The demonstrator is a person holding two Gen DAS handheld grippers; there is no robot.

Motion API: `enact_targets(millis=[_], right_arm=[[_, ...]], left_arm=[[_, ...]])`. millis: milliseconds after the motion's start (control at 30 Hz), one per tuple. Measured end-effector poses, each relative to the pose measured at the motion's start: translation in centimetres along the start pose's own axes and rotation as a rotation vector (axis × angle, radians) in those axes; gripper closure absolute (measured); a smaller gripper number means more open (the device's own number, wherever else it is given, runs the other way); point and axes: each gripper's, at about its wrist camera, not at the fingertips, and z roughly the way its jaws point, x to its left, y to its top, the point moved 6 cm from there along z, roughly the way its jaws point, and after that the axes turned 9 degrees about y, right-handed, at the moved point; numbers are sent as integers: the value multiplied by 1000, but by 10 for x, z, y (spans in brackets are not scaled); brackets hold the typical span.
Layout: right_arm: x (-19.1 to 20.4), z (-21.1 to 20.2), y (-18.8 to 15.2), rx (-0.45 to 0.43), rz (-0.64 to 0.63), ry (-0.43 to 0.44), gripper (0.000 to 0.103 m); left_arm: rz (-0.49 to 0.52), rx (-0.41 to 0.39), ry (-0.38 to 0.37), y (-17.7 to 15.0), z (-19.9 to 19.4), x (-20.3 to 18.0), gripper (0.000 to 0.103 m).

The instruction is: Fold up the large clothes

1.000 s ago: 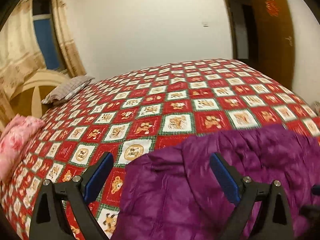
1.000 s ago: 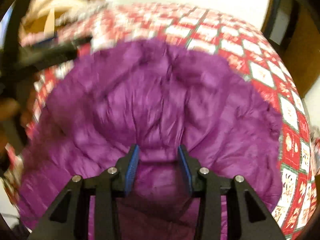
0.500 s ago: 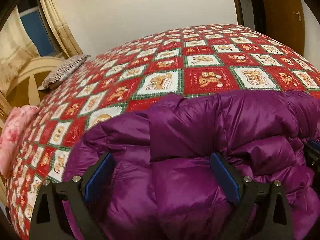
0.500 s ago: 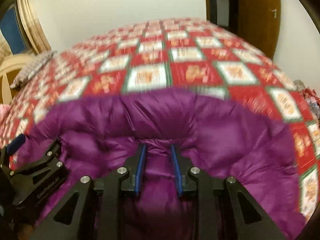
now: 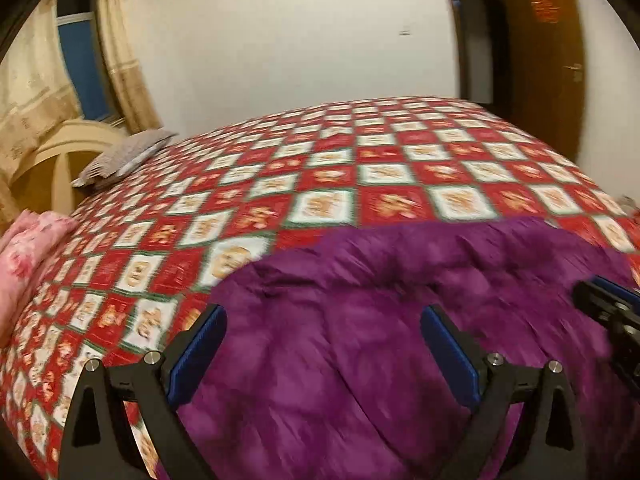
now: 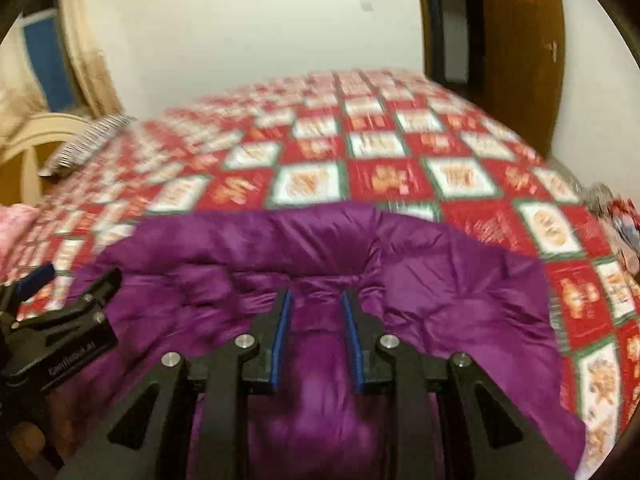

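A purple puffer jacket (image 5: 400,320) lies bunched on the near part of the bed; it also shows in the right wrist view (image 6: 440,280). My left gripper (image 5: 322,332) is open, its jaws wide apart over the jacket's left part, holding nothing. My right gripper (image 6: 316,320) is shut on a thick fold of the jacket between its blue pads. The right gripper shows at the right edge of the left wrist view (image 5: 608,308). The left gripper shows at the left of the right wrist view (image 6: 64,320).
The bed (image 5: 360,176) has a red, white and green checked cover. A grey pillow (image 5: 124,156) and a cream headboard (image 5: 52,152) lie at the far left. Pink bedding (image 5: 28,248) is at the left edge. A brown door (image 5: 540,40) stands at the back right.
Both views have lifted and pulled back, with more bed cover in sight. The jacket lies lower and flatter. The left jaws stay open, the right stays clamped on the fold.
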Motion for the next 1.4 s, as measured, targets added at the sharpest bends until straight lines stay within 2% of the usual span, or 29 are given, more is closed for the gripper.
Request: enact_targets(millis=[100,200,267,433,1400], right_arm=[[15,4,-27,65,2,56,74],[16,18,-53,111,-25,25,74],[15,21,-60,99,-35,19,74],[11,25,-62,95,-28,21,74],[15,26,-65,79,-56,-12,74]], left_arm=[[83,51,31,-25,14,-20,5],[67,83,20,-38,25,-24,5],[59,103,0,-42,30,-26,5],[27,135,-22,-46,40,-24,3],[34,117,1,-50,41,-26,1]])
